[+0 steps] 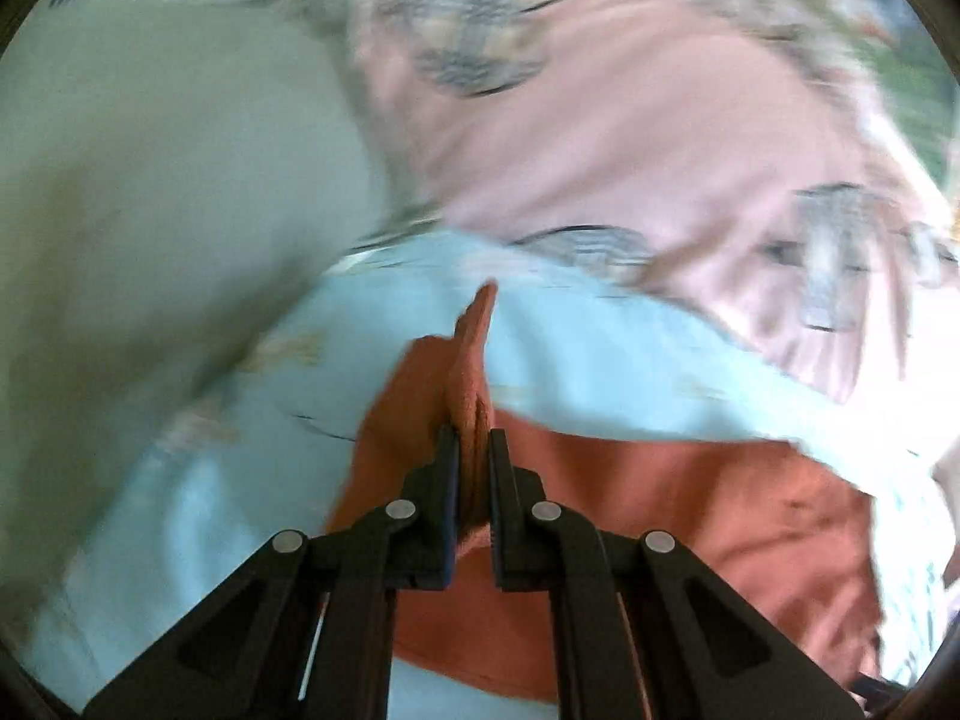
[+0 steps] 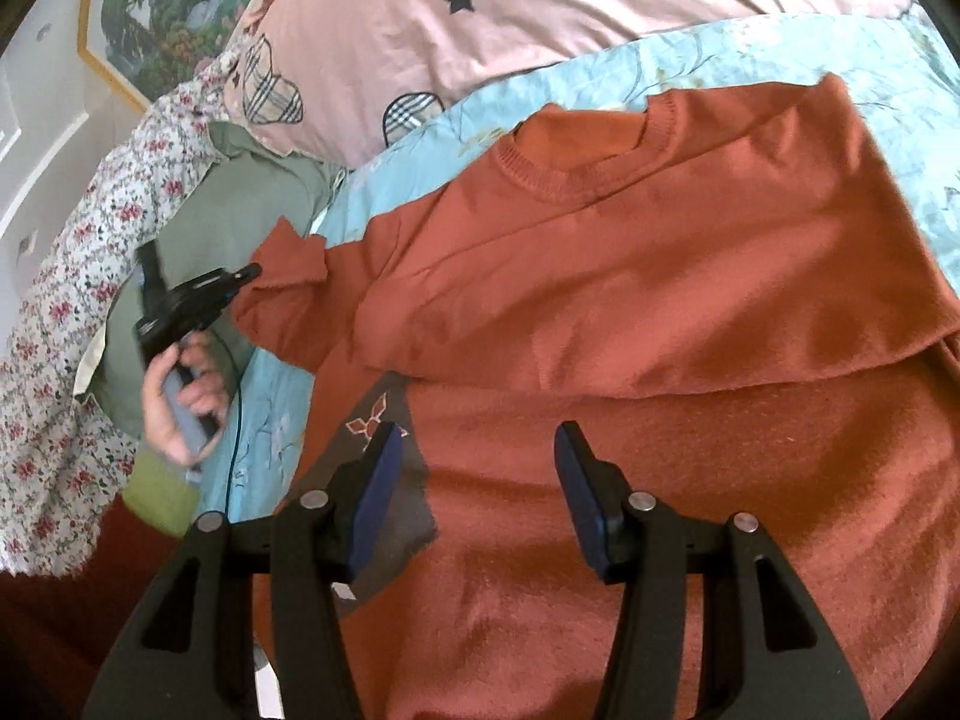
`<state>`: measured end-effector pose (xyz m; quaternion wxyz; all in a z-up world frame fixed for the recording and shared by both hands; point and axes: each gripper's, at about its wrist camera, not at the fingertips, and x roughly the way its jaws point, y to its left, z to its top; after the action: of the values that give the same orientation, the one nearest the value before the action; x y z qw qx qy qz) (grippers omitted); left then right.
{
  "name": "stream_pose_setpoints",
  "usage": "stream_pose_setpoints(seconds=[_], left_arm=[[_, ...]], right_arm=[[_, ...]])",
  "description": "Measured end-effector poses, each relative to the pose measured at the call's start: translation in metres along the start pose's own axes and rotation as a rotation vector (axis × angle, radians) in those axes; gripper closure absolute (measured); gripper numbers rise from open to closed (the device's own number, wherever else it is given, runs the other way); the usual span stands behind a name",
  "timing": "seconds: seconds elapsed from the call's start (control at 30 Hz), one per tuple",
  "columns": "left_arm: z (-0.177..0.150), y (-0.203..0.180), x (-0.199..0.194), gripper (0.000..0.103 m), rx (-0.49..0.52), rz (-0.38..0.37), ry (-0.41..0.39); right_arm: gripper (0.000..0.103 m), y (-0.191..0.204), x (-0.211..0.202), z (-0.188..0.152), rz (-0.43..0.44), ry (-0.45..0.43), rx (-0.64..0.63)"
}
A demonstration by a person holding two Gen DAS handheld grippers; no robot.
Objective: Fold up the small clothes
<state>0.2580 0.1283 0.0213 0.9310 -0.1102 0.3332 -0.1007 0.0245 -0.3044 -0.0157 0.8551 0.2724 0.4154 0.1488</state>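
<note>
The left gripper [image 1: 474, 462] pinches a fold of the orange shirt [image 2: 630, 312], its sleeve, at 9 o'clock in the right wrist view. The right gripper [image 2: 477, 468] hovers over the shirt's lower part, fingers spread apart. The shirt lies on a light blue sheet [image 2: 708, 54], a pink pillow [image 2: 420, 30] at 12 o'clock.
</note>
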Motion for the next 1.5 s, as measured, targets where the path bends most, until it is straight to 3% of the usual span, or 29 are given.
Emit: stream_pose_setpoints(seconds=[0.13, 0.23, 0.3, 0.4, 0.47, 0.53, 0.6, 0.7, 0.83, 0.97, 1.07, 1.17, 1.2, 1.23, 1.3, 1.4, 1.5], left_arm=[[-0.028, -0.084, -0.019, 0.097, 0.063, -0.147, -0.015], [-0.054, -0.146, -0.024, 0.097, 0.155, -0.219, -0.026], [-0.083, -0.188, -0.017, 0.097, 0.233, -0.269, 0.007], [-0.124, -0.230, 0.001, 0.096, 0.333, -0.276, 0.075], [-0.148, -0.238, 0.015, 0.095, 0.373, -0.264, 0.129], [-0.161, -0.245, 0.032, 0.088, 0.398, -0.250, 0.194], [-0.172, -0.239, 0.035, 0.077, 0.396, -0.237, 0.240], [-0.180, -0.226, 0.020, 0.055, 0.402, -0.236, 0.232], [-0.181, -0.193, -0.008, 0.054, 0.373, -0.208, 0.210], [-0.172, -0.144, -0.028, 0.054, 0.300, -0.112, 0.178], [-0.165, -0.107, -0.028, 0.052, 0.258, 0.007, 0.159], [-0.159, -0.073, -0.020, 0.052, 0.198, 0.071, 0.192], [-0.158, -0.065, -0.018, 0.052, 0.185, 0.090, 0.198], [-0.158, -0.060, -0.015, 0.052, 0.176, 0.100, 0.202], [-0.157, -0.052, -0.008, 0.052, 0.157, 0.111, 0.220], [-0.154, -0.047, 0.001, 0.052, 0.135, 0.117, 0.230], [-0.143, -0.053, 0.012, 0.052, 0.123, 0.119, 0.223]], right_arm=[[0.049, -0.017, -0.014, -0.003, -0.017, -0.037, 0.045], [0.049, -0.034, -0.024, -0.005, -0.034, -0.063, 0.088], [0.049, -0.046, -0.028, -0.004, -0.044, -0.077, 0.116], [0.049, -0.062, -0.031, -0.001, -0.061, -0.095, 0.156], [0.049, -0.067, -0.029, 0.002, -0.059, -0.099, 0.175], [0.049, -0.068, -0.024, 0.006, -0.064, -0.098, 0.181], [0.049, -0.062, -0.017, 0.014, -0.059, -0.095, 0.170], [0.049, -0.045, -0.001, 0.031, -0.042, -0.090, 0.129], [0.049, -0.009, 0.034, 0.056, -0.020, -0.062, 0.034], [0.049, 0.025, 0.081, 0.070, -0.045, 0.003, -0.057], [0.049, 0.039, 0.121, 0.074, -0.162, 0.061, -0.117], [0.049, 0.034, 0.143, 0.072, -0.254, 0.090, -0.125], [0.055, 0.031, 0.145, 0.072, -0.262, 0.091, -0.119], [0.071, 0.027, 0.145, 0.071, -0.274, 0.084, -0.113], [0.092, 0.020, 0.136, 0.072, -0.253, 0.060, -0.098], [0.093, 0.016, 0.107, 0.077, -0.203, -0.025, -0.079], [0.093, 0.019, 0.062, 0.087, -0.110, -0.170, -0.070]])
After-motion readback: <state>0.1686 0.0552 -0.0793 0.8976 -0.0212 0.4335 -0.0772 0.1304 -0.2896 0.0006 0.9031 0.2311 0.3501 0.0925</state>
